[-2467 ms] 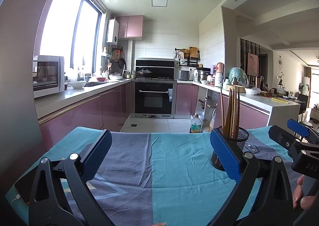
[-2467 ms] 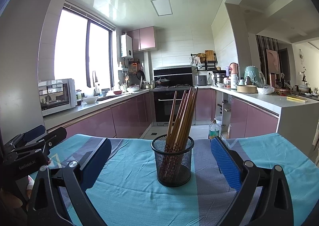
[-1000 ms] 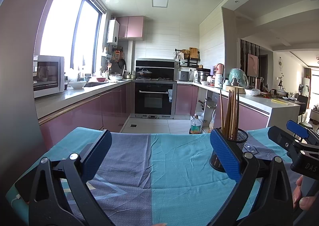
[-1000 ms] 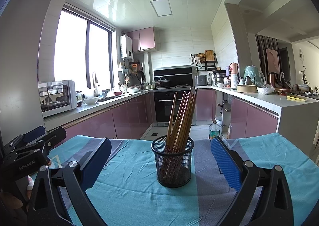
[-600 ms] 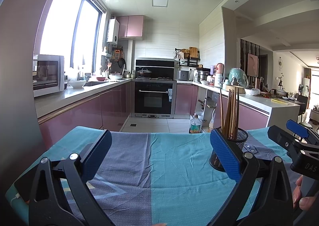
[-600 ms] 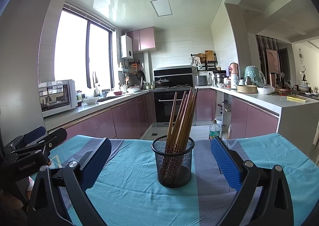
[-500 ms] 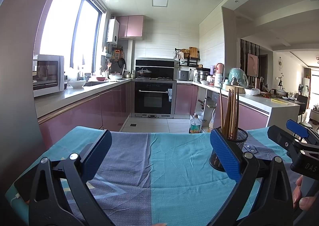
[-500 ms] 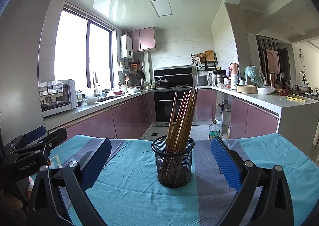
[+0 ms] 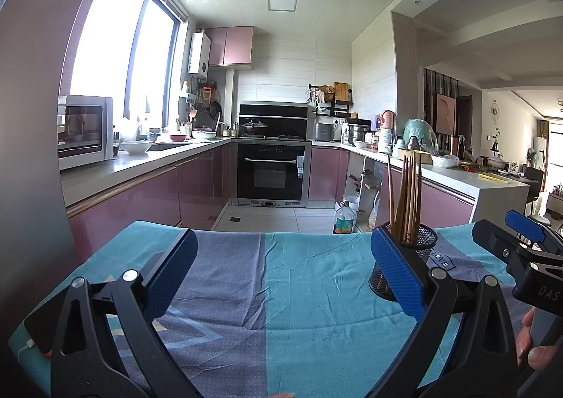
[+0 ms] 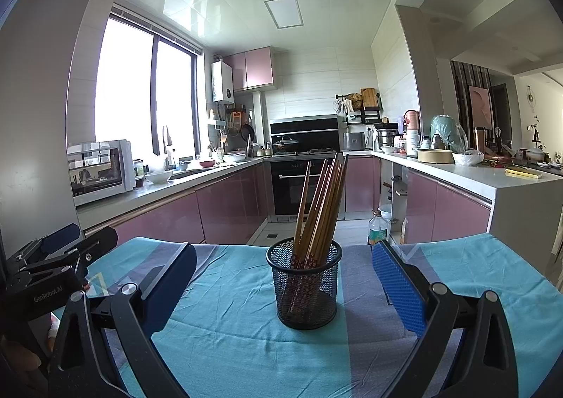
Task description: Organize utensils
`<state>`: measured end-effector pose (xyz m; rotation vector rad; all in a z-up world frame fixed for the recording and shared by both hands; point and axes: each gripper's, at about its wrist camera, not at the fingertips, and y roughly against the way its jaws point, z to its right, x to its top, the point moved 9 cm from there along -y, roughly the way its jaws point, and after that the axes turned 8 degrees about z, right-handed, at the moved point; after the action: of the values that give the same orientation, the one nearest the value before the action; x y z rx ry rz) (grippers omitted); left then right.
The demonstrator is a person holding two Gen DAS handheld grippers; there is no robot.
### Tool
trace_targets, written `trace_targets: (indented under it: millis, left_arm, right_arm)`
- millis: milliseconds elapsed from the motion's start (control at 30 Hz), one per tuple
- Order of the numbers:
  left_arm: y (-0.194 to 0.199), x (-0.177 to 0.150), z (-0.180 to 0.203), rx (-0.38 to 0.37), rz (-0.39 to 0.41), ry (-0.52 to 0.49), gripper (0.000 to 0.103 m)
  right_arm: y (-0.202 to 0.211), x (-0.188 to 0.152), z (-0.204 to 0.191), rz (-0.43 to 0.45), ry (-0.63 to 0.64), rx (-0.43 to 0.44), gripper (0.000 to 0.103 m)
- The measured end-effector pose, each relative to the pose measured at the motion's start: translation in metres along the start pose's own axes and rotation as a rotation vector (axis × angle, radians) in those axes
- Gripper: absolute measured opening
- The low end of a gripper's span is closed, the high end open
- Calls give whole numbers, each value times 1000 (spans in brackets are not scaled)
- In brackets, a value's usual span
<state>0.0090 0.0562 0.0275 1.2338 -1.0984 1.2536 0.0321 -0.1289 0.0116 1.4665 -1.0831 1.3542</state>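
One mesh holder [image 10: 304, 287], eight-odd chopsticks [image 10: 322, 203] (bunched); both tools gaping.

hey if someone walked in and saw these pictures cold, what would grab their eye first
Probably the black mesh holder full of wooden chopsticks, standing alone on the teal and grey cloth, straight ahead of the open right gripper. The left gripper, also open and empty, faces bare cloth with the holder off to its right. Behind, the bright window lights pink cabinets.

Barely any change
In your left wrist view the mesh cup [image 9: 404, 264] of chopsticks [image 9: 406, 194] sits slightly left of its earlier spot.
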Motion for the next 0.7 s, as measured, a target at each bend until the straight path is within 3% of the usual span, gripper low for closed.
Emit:
trace_targets:
  millis: [700]
  left_arm:
    - [-1,-1,0,1,-3,1,97]
  right_arm:
    - [-1,0,0,-3,-4,1,97]
